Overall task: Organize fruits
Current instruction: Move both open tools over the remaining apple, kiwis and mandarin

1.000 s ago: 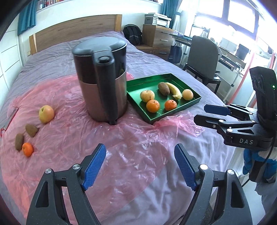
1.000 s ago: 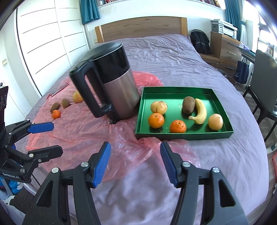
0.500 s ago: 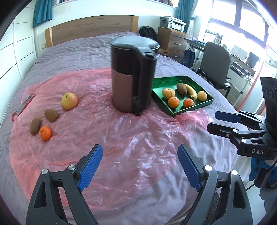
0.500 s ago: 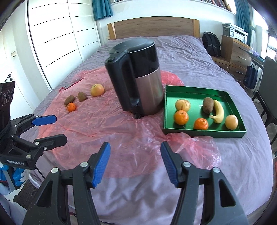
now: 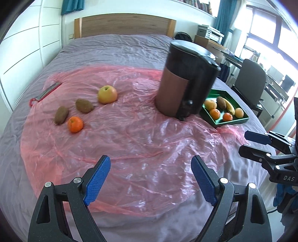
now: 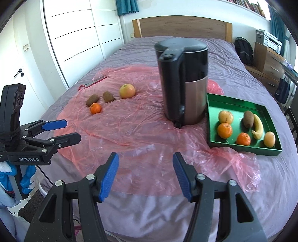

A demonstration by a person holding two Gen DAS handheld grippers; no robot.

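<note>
I stand at the foot of a bed (image 6: 130, 46) with a wooden headboard (image 6: 182, 26). White wardrobe doors (image 6: 74, 37) line my left; a wooden dresser (image 6: 268, 61), a grey chair (image 5: 249, 78) and bright windows (image 5: 270, 24) with teal curtains (image 5: 220, 16) fill my right.

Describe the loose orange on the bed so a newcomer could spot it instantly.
Start at the tall black-and-steel kettle standing mid-bed on the pink plastic sheet. Opposite the green tray, four loose fruits lie on the sheet. The orange is the nearest, beside two brown kiwis and below a yellow apple; it is the group's only bright orange fruit.
</note>
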